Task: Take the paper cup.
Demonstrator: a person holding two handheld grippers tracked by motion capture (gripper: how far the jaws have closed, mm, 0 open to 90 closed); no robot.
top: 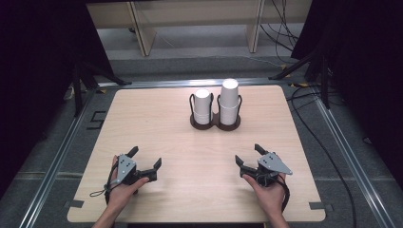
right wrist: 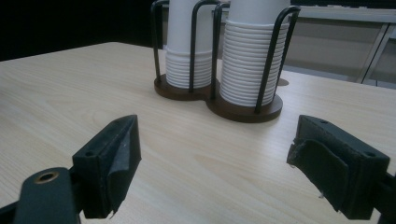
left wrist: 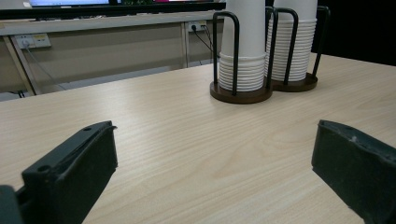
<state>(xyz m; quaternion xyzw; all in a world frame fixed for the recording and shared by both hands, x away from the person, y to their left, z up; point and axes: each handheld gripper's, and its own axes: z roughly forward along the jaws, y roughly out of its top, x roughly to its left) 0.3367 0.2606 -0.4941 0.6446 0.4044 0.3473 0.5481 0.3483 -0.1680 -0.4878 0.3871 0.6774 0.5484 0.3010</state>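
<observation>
High view: both hands rest near the table's (top: 157, 118) front edge, left gripper (top: 145, 159) and right gripper (top: 249, 156) spread wide, empty. Two cup stacks (top: 216, 102) stand in a wire holder (top: 215, 124) well ahead.

Left gripper view: stacks sit right of centre; steer right.

Right gripper view: stacks nearly centred; approach level, pinch one rim.

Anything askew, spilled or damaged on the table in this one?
Nothing stands out. Both stacks of white paper cups stand upright in the dark double wire holder; the right stack is taller.
</observation>
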